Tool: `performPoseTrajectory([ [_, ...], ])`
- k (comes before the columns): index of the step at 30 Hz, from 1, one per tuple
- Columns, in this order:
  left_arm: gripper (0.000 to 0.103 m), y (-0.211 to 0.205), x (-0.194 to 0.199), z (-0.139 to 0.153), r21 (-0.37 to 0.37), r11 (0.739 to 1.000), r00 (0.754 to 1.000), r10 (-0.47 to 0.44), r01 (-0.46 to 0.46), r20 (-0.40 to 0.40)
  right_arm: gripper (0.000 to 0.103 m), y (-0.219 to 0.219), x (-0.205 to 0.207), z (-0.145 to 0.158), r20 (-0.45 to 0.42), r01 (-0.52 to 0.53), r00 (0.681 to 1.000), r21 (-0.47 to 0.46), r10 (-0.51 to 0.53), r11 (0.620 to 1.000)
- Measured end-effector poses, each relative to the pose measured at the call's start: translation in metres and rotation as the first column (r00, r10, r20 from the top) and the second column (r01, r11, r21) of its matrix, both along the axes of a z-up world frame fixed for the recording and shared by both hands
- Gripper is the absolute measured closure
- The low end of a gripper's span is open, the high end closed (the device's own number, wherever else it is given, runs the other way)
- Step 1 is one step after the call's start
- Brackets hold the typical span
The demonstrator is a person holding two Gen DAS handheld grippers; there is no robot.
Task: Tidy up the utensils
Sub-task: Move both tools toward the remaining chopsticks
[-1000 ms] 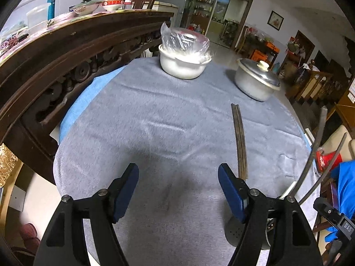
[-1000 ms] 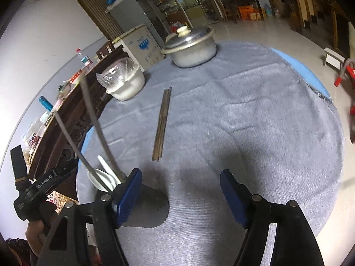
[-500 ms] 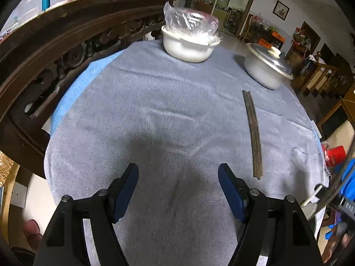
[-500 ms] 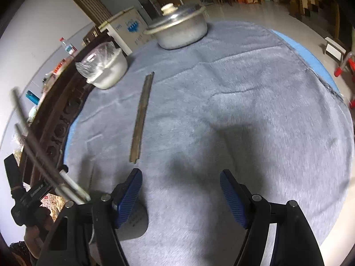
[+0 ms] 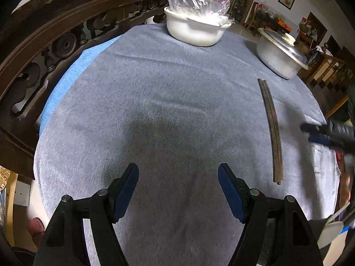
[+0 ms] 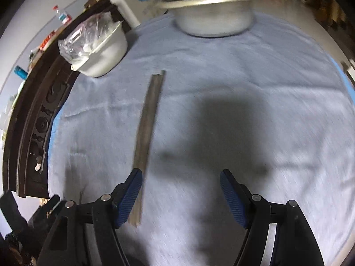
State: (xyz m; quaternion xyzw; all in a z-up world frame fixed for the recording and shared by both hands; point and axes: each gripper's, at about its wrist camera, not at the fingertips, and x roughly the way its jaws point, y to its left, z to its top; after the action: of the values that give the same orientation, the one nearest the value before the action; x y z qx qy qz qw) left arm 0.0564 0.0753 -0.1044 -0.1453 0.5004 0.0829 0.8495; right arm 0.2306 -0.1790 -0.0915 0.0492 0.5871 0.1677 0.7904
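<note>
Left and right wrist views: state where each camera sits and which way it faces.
Left wrist: on the left tool, angled down across the grey cloth; its open fingers show, and the right tool at right.
Right wrist: on the right tool, tilted down; its open fingers show, jaws just closing slightly, nothing between.
Shared: chopsticks, white bowl, lidded pot.

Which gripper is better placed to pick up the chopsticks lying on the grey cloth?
Right. The right gripper is open with the chopsticks ending beside its left finger. The left gripper, also open, faces bare cloth, with them well off to its right.
</note>
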Motion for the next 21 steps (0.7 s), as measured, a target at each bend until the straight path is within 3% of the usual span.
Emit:
performPoseTrajectory([
  [4,0.028,0.002,0.007,-0.004,0.004,1.0,1.0,-0.001,0.001,-0.004,0.054,0.027,0.028,-0.01,-0.03,-0.022,0.999,-0.045,0.02,0.999],
  [8,0.028,0.004,0.013,-0.007,0.008,1.0,1.0,-0.004,0.004,-0.008,0.057,0.049,0.045,-0.021,-0.047,-0.043,0.998,-0.097,0.039,0.994],
  [12,0.028,0.003,0.016,-0.009,0.01,1.0,1.0,-0.012,0.012,-0.013,0.069,0.063,0.047,-0.026,-0.028,-0.077,0.997,-0.182,0.073,0.98],
  [14,0.029,0.003,0.018,-0.011,0.011,1.0,1.0,-0.013,0.013,-0.016,0.081,0.057,0.047,-0.028,-0.04,-0.058,0.998,-0.23,0.05,0.971],
  [16,0.028,0.004,0.02,-0.011,0.002,1.0,1.0,-0.015,0.015,-0.013,0.079,0.034,0.045,-0.029,-0.053,-0.013,0.999,-0.2,0.002,0.98],
  [18,0.029,0.004,0.022,-0.01,0.002,1.0,1.0,-0.015,0.015,-0.003,0.076,0.002,0.042,-0.026,-0.078,0.057,0.995,-0.006,-0.058,0.998],
  [21,0.028,0.003,0.034,-0.01,0.004,0.999,0.999,-0.032,0.032,-0.006,0.064,-0.036,0.041,-0.022,-0.036,0.198,0.979,-0.017,-0.198,0.98],
])
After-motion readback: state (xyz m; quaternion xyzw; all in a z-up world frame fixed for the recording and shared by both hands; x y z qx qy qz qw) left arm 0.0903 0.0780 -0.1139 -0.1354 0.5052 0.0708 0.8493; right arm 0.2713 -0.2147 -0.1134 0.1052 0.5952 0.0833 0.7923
